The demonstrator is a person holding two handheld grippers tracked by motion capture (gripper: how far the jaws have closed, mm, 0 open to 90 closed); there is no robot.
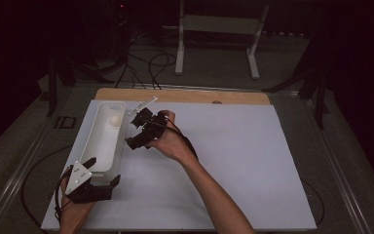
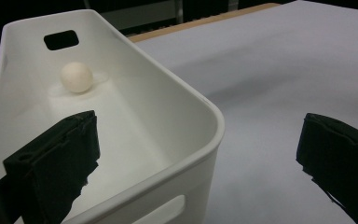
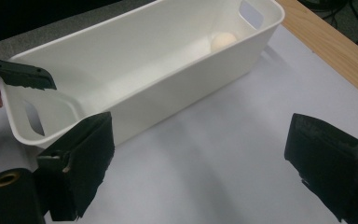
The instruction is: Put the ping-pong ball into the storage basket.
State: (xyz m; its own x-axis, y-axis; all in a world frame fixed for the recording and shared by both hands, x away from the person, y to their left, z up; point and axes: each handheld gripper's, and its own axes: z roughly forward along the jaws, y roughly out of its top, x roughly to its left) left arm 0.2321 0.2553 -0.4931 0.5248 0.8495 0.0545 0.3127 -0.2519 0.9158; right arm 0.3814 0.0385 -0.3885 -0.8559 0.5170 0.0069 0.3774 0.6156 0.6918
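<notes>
Bin: we find one long white plastic bin with cut-out handles (image 1: pixel 97 151) at the left of the high view, lying lengthwise on the white sheet over the table (image 1: pixel 233 165).
Ball: we count one small cream-coloured ball (image 2: pixel 76 77), resting on the bin floor near the far end wall, below the handle slot, in the upper left of the left gripper view; it touches neither gripper.
Left gripper: the black two-jaw left gripper (image 1: pixel 101 171) sits at the lower left of the high view, jaws wide apart and straddling the near right corner of the bin, one jaw inside the wall, one outside. We see no grip on the wall yet; it holds nothing.
Right gripper: the black two-jaw right gripper (image 1: pixel 137 130) hovers just beside the bin's right wall, centre-left of the high view, jaws spread wide and empty.
Risk, bin: in our judgement, closing the left jaws on one corner alone could twist or tip the light bin, and the sheet could let it slide.
Risk, ball: any tilt or jolt would likely send the ball rolling along the floor, out of easy reach.
Risk, collision: the right gripper stands close to the wall and could knock it.
Count: one bin, one ball, two grippers, two hands.
</notes>
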